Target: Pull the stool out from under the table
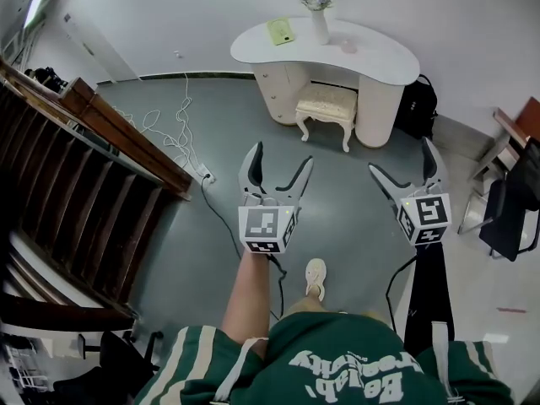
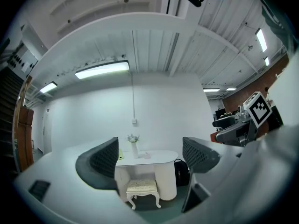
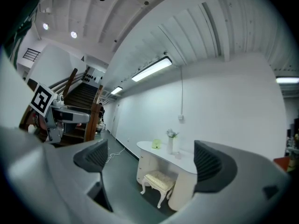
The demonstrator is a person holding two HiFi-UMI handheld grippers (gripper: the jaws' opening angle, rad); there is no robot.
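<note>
A cream stool [image 1: 326, 106] with carved white legs sits tucked partly under a white curved table [image 1: 371, 59] against the far wall. It also shows in the left gripper view as the stool [image 2: 141, 188] and in the right gripper view as the stool [image 3: 160, 181], far beyond the jaws. My left gripper [image 1: 277, 173] is held out in mid-air, open and empty, well short of the stool. My right gripper [image 1: 405, 167] is open too, with nothing between its jaws, off to the right of the stool.
A vase of flowers [image 1: 318, 15] and a green item [image 1: 281, 31] stand on the tabletop. A black bag [image 1: 418, 106] leans right of the table. White cables [image 1: 179, 133] trail over the grey floor by a wooden staircase [image 1: 80, 184]. A dark chair [image 1: 510, 205] is at far right.
</note>
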